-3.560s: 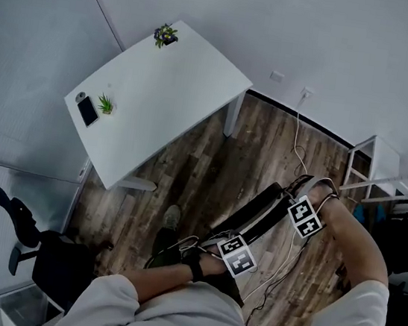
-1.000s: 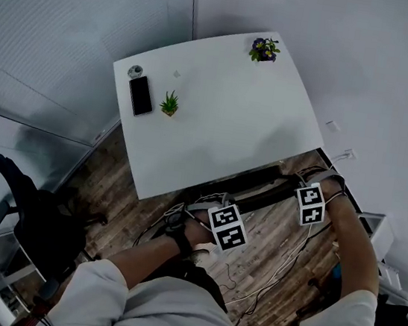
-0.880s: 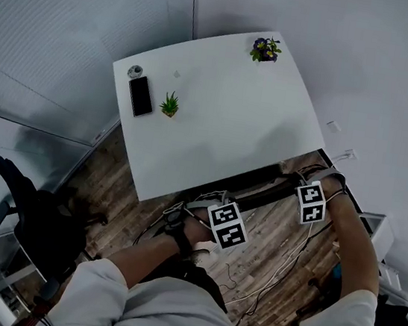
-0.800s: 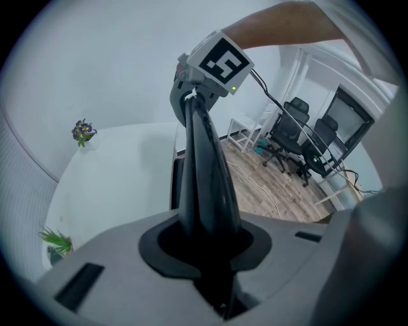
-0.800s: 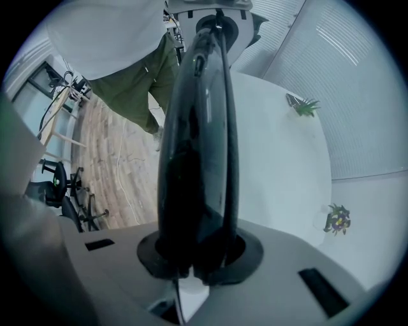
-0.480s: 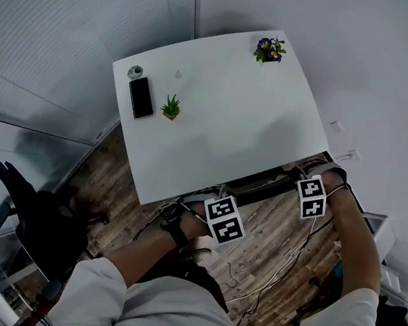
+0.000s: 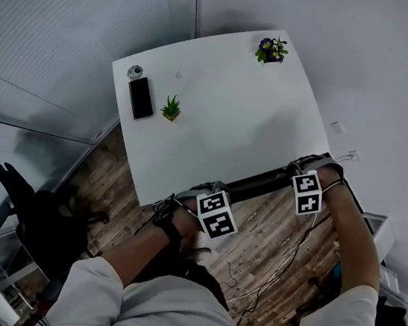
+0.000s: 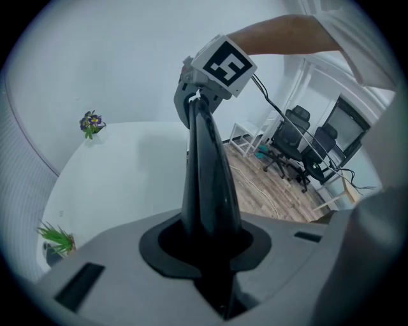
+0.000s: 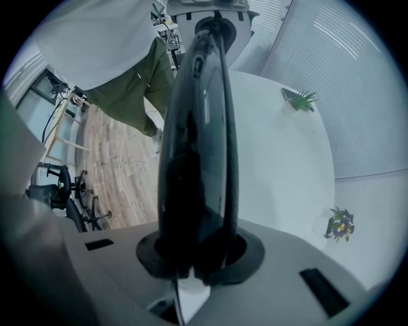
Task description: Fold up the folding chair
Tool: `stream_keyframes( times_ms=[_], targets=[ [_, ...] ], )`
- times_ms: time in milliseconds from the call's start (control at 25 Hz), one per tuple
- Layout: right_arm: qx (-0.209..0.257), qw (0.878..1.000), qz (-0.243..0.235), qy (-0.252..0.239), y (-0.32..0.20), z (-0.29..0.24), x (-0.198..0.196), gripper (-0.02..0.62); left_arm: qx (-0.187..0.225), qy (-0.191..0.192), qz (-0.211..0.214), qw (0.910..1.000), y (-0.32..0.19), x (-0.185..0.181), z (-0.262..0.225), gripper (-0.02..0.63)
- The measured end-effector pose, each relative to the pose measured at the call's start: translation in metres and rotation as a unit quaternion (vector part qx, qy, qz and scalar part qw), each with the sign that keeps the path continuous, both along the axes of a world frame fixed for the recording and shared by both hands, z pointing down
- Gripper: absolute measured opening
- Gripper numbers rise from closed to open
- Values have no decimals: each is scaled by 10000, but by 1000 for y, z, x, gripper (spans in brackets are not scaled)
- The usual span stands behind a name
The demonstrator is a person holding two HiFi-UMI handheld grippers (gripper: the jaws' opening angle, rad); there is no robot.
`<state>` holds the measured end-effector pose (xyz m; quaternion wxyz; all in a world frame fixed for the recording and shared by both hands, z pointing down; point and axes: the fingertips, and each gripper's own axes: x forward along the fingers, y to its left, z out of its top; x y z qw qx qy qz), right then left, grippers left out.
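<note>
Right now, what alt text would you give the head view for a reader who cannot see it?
Seen from above, a person grips a folded black chair with the left gripper and right gripper at the near edge of a white table holding a phone, a green plant and flowers. The right jaws have just opened slightly, chair between them.
</note>
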<state>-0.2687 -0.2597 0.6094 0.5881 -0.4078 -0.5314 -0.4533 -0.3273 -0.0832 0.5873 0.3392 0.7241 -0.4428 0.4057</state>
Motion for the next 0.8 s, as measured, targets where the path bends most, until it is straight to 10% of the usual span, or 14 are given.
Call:
stream_keyframes(
  times_ms=[240,480,800],
  targets=[
    [47,9994,287,-179,-3,-1,-5,126,50,64,-31,10000,-1,-1,0,97],
    [-32,9956,875,-346,-4,-4,-10,329,144,75,-156,9997,3,-2,2,223],
    [-268,9817,1721,-775,-13,-22,-8,367,581,169,-829,9947,14,-22,-20,334]
  ],
)
